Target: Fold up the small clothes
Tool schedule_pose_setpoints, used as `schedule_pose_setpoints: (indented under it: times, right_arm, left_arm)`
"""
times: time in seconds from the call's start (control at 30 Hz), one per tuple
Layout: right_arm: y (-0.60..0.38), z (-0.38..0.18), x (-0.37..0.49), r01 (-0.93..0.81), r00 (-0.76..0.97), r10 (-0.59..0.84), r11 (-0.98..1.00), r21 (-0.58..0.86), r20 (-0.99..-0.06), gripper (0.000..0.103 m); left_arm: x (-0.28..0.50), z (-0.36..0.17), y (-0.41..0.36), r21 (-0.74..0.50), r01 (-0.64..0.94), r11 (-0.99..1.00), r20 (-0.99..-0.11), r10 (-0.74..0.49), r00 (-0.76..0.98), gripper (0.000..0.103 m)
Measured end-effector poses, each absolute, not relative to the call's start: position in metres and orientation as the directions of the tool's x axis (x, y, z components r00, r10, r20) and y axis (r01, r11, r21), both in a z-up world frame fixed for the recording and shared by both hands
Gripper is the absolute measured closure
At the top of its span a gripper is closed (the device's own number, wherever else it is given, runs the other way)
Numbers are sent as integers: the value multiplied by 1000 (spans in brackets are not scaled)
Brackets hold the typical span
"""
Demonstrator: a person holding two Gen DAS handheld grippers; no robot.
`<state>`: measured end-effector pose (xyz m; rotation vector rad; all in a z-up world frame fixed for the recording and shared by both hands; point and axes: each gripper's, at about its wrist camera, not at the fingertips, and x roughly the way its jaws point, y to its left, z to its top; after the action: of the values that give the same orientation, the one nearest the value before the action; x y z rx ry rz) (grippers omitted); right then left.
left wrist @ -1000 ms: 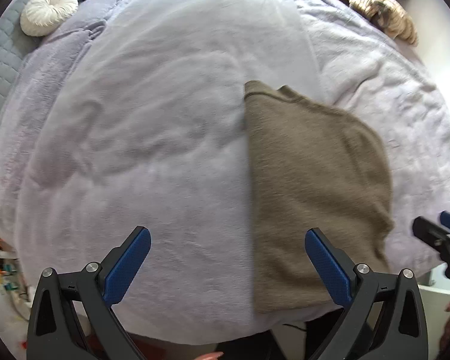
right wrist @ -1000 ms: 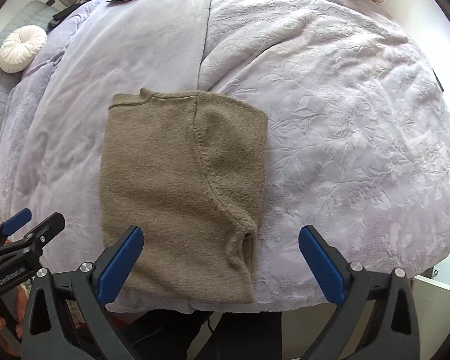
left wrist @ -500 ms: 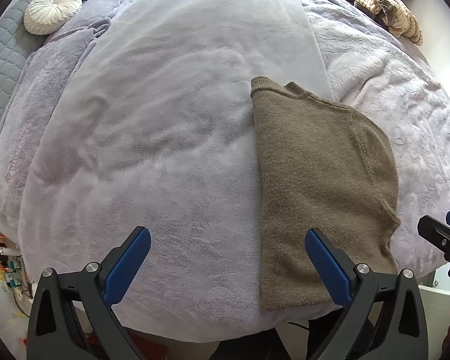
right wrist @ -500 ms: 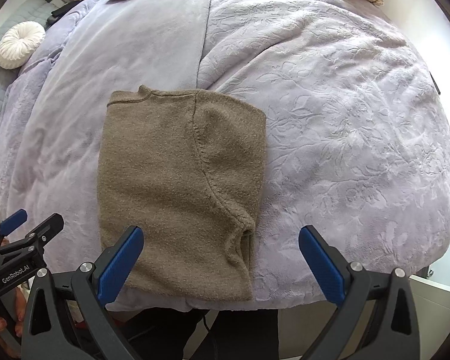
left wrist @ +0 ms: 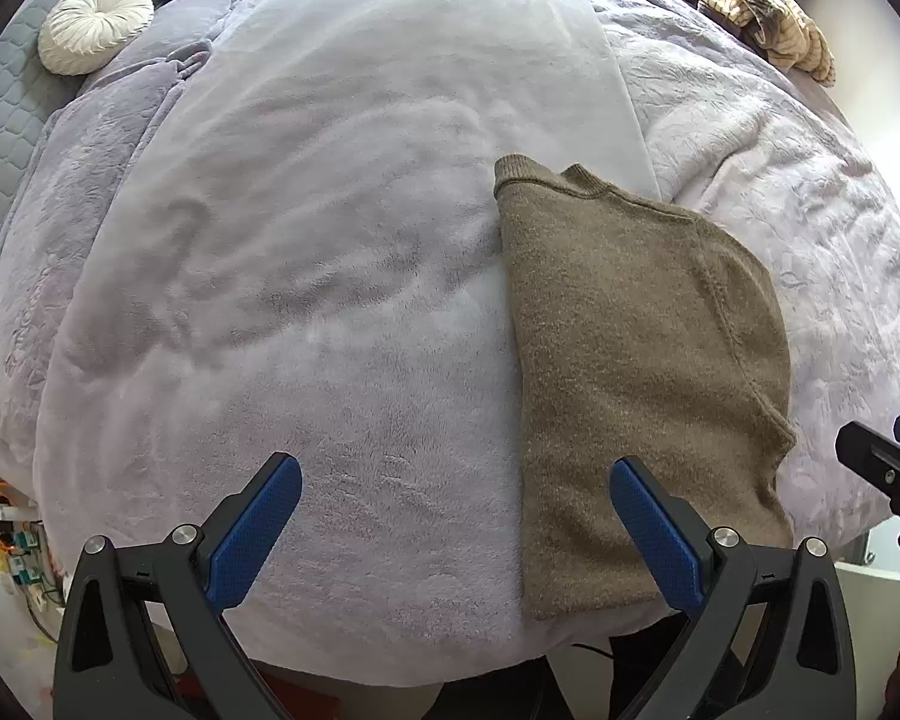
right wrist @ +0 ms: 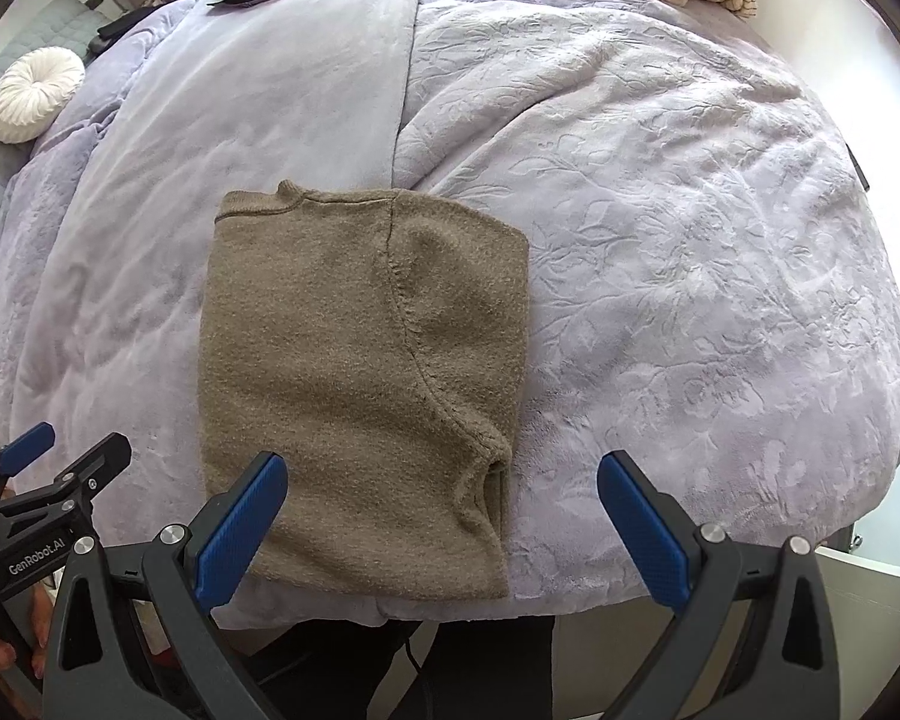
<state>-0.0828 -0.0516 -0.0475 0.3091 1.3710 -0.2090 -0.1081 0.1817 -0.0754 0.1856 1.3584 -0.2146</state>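
Both tools, left tool point(left wrist: 456, 525) and right tool point(right wrist: 441, 522), hover spread apart, empty; better to pinch the brown sweater point(right wrist: 360, 372) by its near hem corners and fold away evenly across the bed point(right wrist: 660, 240).

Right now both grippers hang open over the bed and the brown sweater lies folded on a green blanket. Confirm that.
Wrong on one count: the blanket under the brown sweater is lilac, not green, as the right wrist view shows. The rest stands: the left gripper and right gripper both hang open, and the sweater lies folded.
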Motion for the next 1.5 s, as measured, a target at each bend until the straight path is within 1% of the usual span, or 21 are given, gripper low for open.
schedule_pose_setpoints:
  times: [0.2, 0.53, 0.9, 1.5]
  right_arm:
    - [-51, -46, -83, 327, 200, 35, 940, 100, -979, 0]
    - [-55, -46, -82, 300, 210, 42, 948, 105, -977, 0]
    - [-70, -37, -84, 268, 234, 17, 960, 81, -972, 0]
    - [-95, -18, -98, 240, 252, 47, 965, 109, -967, 0]
  left_arm:
    - [-112, -73, 180, 21, 271, 962, -979, -36, 202, 0]
    - [-115, -70, 172, 33, 243, 969, -977, -20, 212, 0]
    - [-122, -55, 155, 36, 198, 979, -972, -12, 236, 0]
    - [-152, -25, 129, 88, 162, 983, -962, 42, 271, 0]
